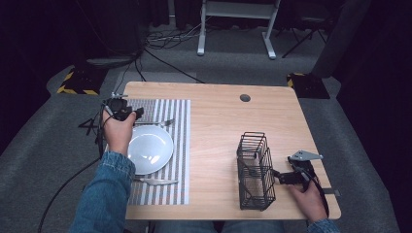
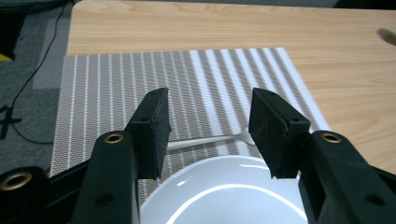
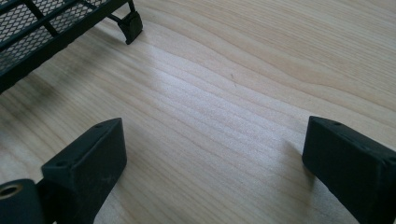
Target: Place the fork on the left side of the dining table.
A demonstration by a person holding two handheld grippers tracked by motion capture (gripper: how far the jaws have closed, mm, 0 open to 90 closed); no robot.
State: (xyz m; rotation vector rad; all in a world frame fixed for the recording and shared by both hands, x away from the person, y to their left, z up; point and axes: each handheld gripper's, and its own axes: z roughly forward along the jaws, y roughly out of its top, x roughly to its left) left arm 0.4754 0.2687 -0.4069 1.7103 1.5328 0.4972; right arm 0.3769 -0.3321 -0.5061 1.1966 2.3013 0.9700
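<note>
White plate [image 1: 149, 148] sits on the striped mat [image 1: 179, 145], a fork [image 1: 156, 122] just beyond it and a knife [image 1: 154, 181] on its near side. Left gripper [image 2: 209, 130], jaws apart and empty, hovers over the fork; lift clear without nudging it. Right gripper [image 3: 210, 163] rests wide open beside the wire basket [image 1: 254, 170] on the worktop [image 1: 218, 116].

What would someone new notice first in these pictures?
Probably the round white plate on the grey striped placemat at the table's left, with a silver fork beyond it and a silver knife on its near side. Next, the black wire basket standing at the right.
</note>
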